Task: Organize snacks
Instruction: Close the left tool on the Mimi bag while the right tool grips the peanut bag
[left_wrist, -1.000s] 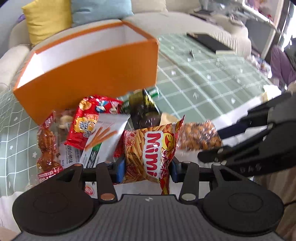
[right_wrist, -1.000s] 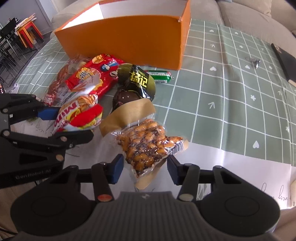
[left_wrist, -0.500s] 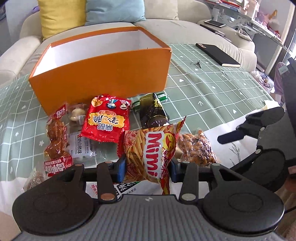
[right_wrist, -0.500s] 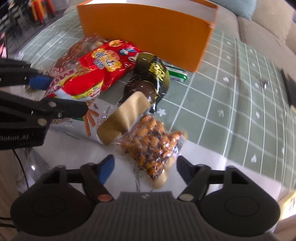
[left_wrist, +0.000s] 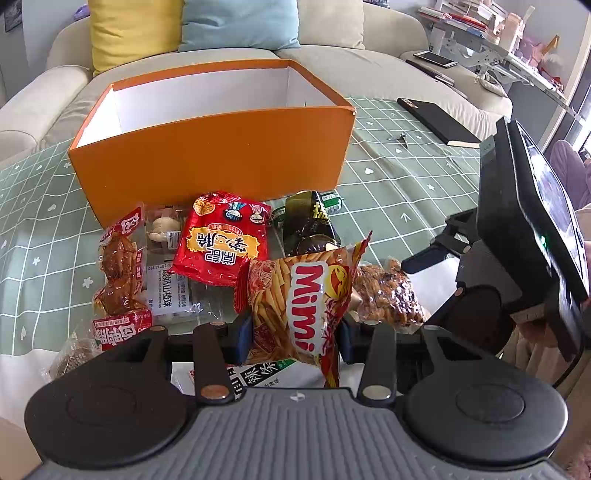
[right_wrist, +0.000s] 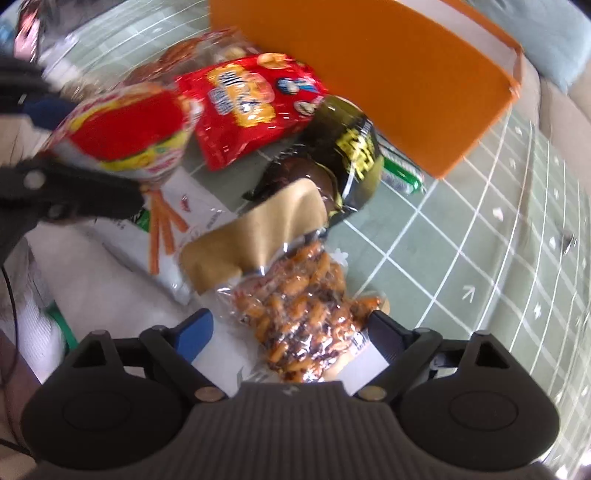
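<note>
Snacks are the business: a red-and-orange crinkly foil bag of Mimi shrimp sticks (left_wrist: 299, 306) sits pinched in the left gripper (left_wrist: 291, 334), its jaws clamped on the bag's lower body, well in front of the open orange cardboard box (left_wrist: 210, 162) on the desk with the green checked cloth (left_wrist: 406, 184). That bag looks light and puffy, slick foil over brittle sticks, so a gentle squeeze low on the body or on a sealed edge seems safest.

The right gripper (right_wrist: 291, 332) hangs over a clear vacuum-sealed pouch of glazed brown nuts (right_wrist: 299, 314), which lies flat in front of the box, nearer the camera than the black-and-yellow glossy packet (right_wrist: 347, 155). Its jaws have just been opening and now stand wide apart, straddling the pouch without pressing on it. This pouch looks denser and lumpier, with slippery film; taking it across the narrow middle should hold better than the loose tan flap (right_wrist: 266, 225). The red foil snack bag (right_wrist: 243, 107) waits just before the box wall.
</note>
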